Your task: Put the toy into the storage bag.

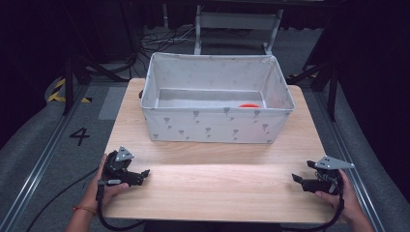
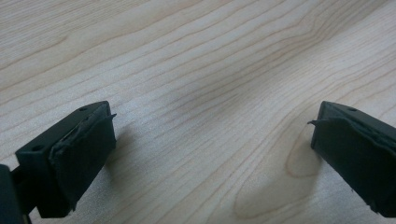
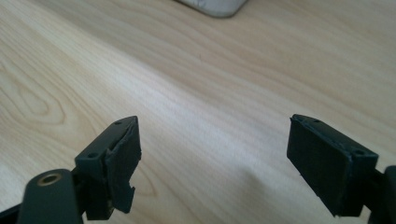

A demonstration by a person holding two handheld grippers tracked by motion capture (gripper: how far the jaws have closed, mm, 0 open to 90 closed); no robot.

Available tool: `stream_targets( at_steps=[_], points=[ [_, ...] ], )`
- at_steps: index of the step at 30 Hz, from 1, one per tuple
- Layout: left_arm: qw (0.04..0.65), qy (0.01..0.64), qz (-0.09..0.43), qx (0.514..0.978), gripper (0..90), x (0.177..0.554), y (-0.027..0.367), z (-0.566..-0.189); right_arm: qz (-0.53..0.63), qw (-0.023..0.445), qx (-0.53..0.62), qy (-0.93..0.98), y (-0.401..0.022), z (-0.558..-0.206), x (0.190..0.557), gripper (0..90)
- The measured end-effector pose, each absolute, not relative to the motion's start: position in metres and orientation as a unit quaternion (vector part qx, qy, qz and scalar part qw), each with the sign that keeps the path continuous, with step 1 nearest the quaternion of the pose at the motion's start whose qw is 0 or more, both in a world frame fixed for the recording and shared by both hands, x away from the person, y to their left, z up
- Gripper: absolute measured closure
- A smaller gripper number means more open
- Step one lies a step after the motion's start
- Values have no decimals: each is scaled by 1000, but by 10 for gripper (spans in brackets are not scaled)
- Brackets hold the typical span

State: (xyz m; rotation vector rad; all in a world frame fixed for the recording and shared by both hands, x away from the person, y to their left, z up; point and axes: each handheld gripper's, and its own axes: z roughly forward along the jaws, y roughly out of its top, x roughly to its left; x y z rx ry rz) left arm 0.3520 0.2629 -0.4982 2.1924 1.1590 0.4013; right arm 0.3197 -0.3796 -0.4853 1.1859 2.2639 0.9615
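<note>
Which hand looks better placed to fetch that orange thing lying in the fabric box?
Probably the right. The orange thing lies in the box's right half, and the right tool, open and empty, is on that side. The left tool, also open, is farther away.

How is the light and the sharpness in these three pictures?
High view: dark surroundings, bright glare band on the table. Left gripper view: jaws apart, soft shadows beside them, far wood blurred. Right gripper view: near jaws soft, fabric bin corner out of focus.
</note>
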Motion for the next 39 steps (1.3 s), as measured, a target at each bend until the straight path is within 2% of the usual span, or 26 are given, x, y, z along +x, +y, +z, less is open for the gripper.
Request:
stream_targets(
  at_steps=[6,39],
  points=[
    [309,441,152,829,2,351,263,-498,346,192,452,799,-389,-504,317,147],
    [307,449,154,825,2,354,260,-498,344,191,464,793,-390,-504,319,141]
  ],
)
